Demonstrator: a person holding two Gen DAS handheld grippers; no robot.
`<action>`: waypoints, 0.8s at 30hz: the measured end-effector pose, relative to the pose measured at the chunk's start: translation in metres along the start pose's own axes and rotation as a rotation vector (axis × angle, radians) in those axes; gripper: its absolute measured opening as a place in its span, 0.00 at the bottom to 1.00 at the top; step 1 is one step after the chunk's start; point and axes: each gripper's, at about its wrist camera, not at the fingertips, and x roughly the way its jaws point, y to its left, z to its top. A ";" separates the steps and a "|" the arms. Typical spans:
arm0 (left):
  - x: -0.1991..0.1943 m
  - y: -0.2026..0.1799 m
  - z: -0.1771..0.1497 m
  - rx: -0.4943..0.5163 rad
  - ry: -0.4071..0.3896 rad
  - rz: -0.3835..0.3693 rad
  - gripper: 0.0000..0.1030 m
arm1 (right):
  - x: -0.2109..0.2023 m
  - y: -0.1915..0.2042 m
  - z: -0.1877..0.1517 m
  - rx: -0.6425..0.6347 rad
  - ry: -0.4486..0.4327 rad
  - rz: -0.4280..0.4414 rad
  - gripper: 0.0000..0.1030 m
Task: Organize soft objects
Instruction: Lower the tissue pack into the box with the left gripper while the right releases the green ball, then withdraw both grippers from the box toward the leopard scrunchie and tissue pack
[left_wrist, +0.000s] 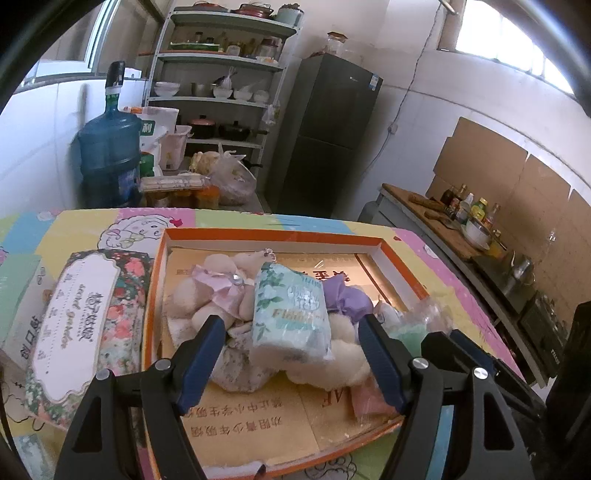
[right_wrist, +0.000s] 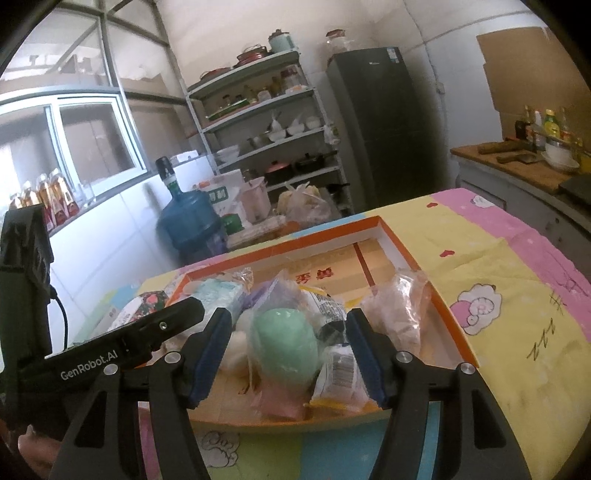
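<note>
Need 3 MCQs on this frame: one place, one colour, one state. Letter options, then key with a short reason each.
1. Where is the tissue pack?
A. in the orange tray
B. on the floral box
C. on the shelf

2. What colour is the round soft item between the right gripper's fingers?
A. red
B. mint green
C. black

3. How do the left gripper's jaws stand?
A. clamped on the tissue pack
B. shut with nothing in them
C. open, pads clear of the pile

Key:
1 A, the pack lies on the plush pile inside the tray's rim.
2 B, the right wrist view shows a pale green bagged lump there.
3 C, both blue pads stand wide apart, a gap on each side of the pack.
</note>
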 end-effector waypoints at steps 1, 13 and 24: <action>-0.004 0.000 -0.001 0.003 -0.003 0.000 0.72 | -0.002 0.001 -0.001 0.003 0.001 -0.001 0.64; -0.038 0.007 -0.019 0.069 -0.032 0.062 0.72 | -0.026 0.021 -0.011 -0.003 -0.011 -0.003 0.64; -0.069 0.013 -0.035 0.094 -0.042 0.073 0.72 | -0.048 0.041 -0.025 -0.029 -0.011 0.003 0.64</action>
